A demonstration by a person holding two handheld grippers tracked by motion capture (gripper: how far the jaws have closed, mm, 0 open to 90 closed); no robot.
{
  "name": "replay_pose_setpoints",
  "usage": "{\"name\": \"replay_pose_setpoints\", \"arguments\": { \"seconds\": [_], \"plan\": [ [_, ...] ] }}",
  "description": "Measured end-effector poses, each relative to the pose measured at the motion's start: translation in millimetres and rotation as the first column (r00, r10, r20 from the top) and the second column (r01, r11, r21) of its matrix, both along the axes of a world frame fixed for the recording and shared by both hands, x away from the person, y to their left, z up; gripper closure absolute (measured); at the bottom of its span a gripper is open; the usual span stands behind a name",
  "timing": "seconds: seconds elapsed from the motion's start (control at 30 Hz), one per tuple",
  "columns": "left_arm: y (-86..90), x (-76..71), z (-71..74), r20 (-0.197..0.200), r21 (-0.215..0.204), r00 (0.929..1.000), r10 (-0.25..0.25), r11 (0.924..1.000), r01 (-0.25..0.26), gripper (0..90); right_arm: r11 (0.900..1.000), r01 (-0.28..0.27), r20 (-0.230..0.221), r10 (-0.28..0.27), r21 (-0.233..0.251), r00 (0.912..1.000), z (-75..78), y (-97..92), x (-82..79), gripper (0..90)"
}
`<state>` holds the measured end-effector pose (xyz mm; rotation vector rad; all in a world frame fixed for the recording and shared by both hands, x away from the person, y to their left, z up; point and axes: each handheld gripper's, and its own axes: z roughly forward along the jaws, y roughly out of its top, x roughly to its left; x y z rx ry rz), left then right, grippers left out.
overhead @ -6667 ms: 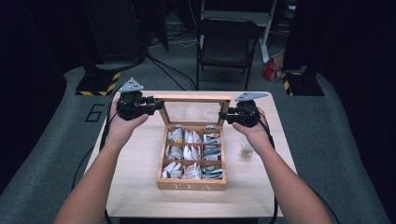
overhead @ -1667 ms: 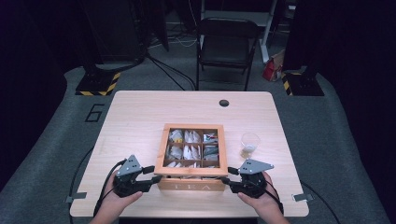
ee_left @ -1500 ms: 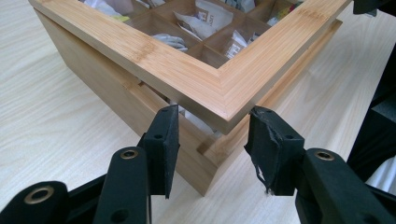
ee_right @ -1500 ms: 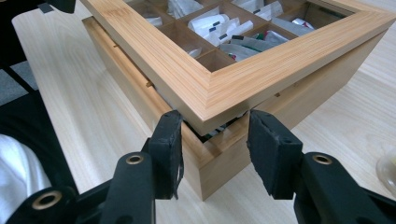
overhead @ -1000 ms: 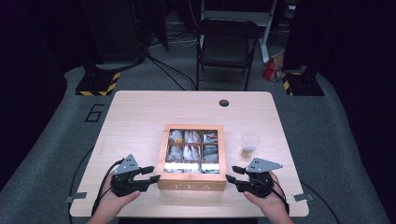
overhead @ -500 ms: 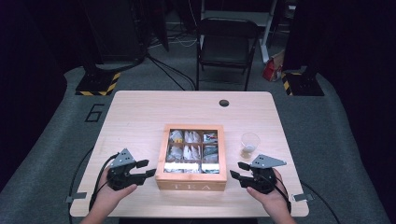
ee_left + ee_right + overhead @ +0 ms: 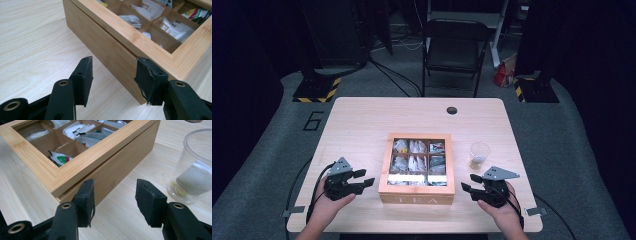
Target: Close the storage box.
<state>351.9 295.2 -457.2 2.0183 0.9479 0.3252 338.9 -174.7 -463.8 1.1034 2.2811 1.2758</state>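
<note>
With both grippers parted and empty, the left gripper (image 7: 362,181) and right gripper (image 7: 468,183), jaws just opening, flank the closed tea box (image 7: 417,197) at lower centre. An outward swing of the right gripper risks toppling the plastic cup (image 7: 479,155) just right of the box.

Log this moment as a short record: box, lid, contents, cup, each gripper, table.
box: wooden tea box, marked TEA on its front, near the table's front edge
lid: down, windowed frame lying flat on the box
contents: tea bags in compartments, seen through the window
cup: clear plastic cup right of the box, holding a tea bag
left gripper: left of the box, apart from it, nothing between its jaws, which have just been opening
right gripper: right of the box, apart from it, holding nothing, jaws just been opening
table: light wood table
</note>
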Motion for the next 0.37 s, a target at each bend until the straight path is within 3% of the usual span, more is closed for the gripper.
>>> {"name": "replay_pose_setpoints", "arguments": {
  "seconds": [0.17, 0.37],
  "plan": [
    [-1.9, -0.2, -5.1, -0.019, 0.005, 0.9998, -0.004, 1.0000, 0.004, 47.0, 1.0000, 0.007, 0.004, -0.007, -0.005, 1.0000, -3.4, -0.7, -0.9, 48.8],
    [-3.1, 1.4, -6.8, -0.015, 0.004, 0.9999, -0.008, 1.0000, 0.008, 47.0, 0.9998, 0.017, -0.004, -0.017, -0.008, 0.9999, -8.2, -3.5, -2.1, 47.7]
  ]
}}
